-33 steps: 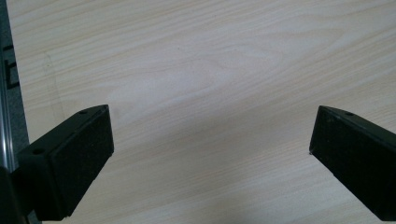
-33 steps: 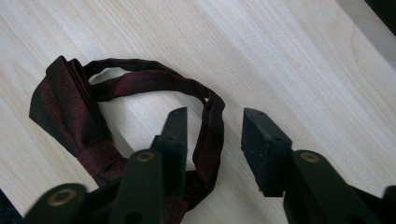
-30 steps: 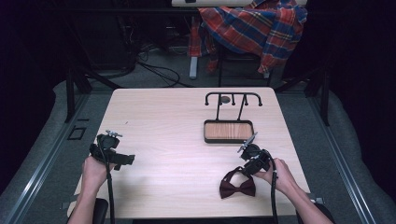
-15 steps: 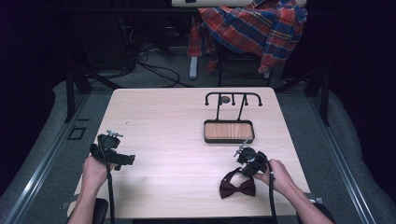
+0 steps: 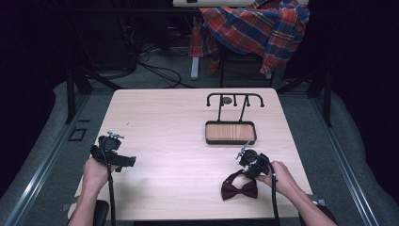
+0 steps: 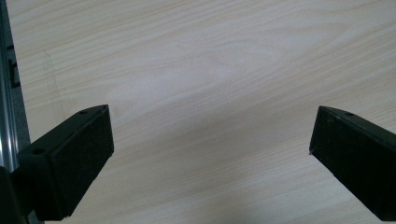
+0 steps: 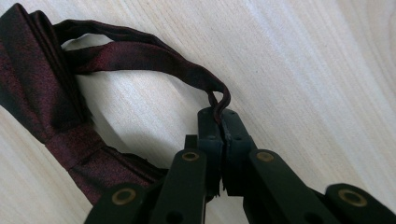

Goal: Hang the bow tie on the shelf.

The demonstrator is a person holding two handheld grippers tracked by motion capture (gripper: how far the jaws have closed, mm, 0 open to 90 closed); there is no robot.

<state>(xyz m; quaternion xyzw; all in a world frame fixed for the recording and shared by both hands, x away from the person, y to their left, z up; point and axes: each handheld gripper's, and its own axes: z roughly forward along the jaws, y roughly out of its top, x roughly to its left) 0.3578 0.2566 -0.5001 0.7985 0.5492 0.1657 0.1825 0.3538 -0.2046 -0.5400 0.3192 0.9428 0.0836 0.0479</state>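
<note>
Right gripper view shows us the dark red bow tie (image 7: 51, 107) lying on the pale wooden tabletop (image 7: 303, 60), its thin neck strap (image 7: 154, 63) looped away and pinched between the jaws of our right gripper (image 7: 220, 122), which have just closed on it. From the high view, the bow tie (image 5: 240, 189) sits near the tabletop's front right edge, with a black stand (image 5: 231, 132) on its wooden tray farther back. Our left gripper (image 6: 210, 154) hangs over bare wood at the front left, jaws spread wide with nothing between them.
</note>
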